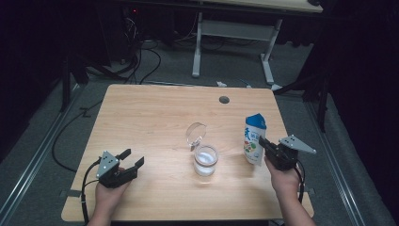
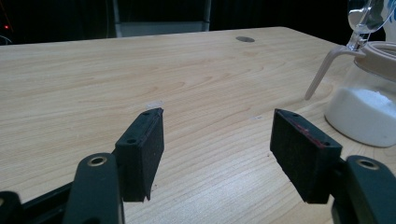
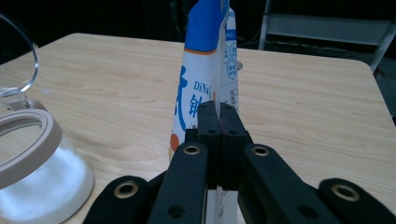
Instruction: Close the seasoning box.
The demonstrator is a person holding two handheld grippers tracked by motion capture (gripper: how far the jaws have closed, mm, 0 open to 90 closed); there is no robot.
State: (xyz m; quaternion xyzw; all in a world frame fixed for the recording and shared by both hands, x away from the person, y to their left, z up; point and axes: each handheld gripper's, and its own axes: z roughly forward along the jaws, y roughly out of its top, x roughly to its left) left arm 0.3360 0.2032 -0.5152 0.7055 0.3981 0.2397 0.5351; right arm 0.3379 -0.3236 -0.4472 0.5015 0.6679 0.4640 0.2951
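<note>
At the table's point(image 1: 155, 108) right edge, about 4 o'clock from the centre, the right gripper point(image 1: 264, 144) has its jaws pinched together on the thin edge of a blue-and-white pouch point(image 1: 254, 140). In the right gripper view the pads meet flat with the pouch point(image 3: 205, 79) edge between them. The pouch stands upright, near the open glass jar point(image 1: 205, 160) at its 9 o'clock; probably kept upright so nothing spills, and close by for pouring. The jar, just below table centre, already has white powder in the bottom (salt or sugar, can't tell), and its hinged clear lid point(image 1: 195, 133) is flipped back toward 11 o'clock, leaving the mouth free. Left gripper point(image 1: 127, 162) sits at roughly 7 o'clock, jaws apart, nothing between them, well apart from the jar. In the left gripper view the jar point(image 2: 369, 105) lies off at 2 o'clock, so this gripper is likely waiting to steady it.
</note>
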